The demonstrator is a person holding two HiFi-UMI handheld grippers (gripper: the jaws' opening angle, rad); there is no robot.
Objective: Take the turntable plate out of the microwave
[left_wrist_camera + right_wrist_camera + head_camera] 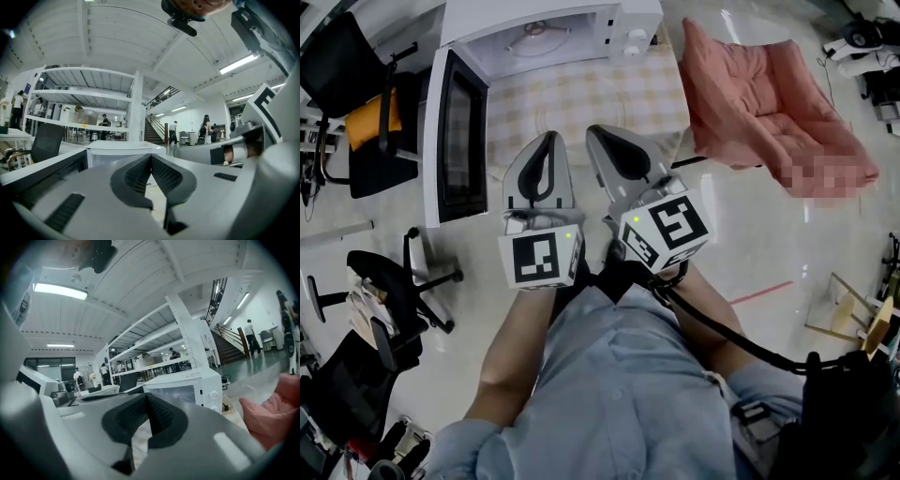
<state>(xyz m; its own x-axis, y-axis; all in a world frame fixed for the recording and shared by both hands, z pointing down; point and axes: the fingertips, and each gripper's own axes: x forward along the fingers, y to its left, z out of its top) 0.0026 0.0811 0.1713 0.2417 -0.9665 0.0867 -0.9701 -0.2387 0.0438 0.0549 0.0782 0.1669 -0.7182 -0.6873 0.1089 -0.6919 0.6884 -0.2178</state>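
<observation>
Left gripper [550, 139] and right gripper [598, 133] sit side by side over the checked table [649, 94] — each with jaws pressed together, empty. Beyond them the microwave [630, 21] stands with its door [455, 131] open — the turntable plate [539, 39] lies inside

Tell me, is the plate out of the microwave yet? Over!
Left gripper and right gripper shut, empty. Turntable plate inside microwave, door open. Nothing blocking the opening.

Setting: large open lab-type hall. Indicated by white shelving racks [93, 101], a staircase [152, 132], ceiling strip lights [239, 63], office chairs [380, 127] and a polished floor [750, 253].
</observation>
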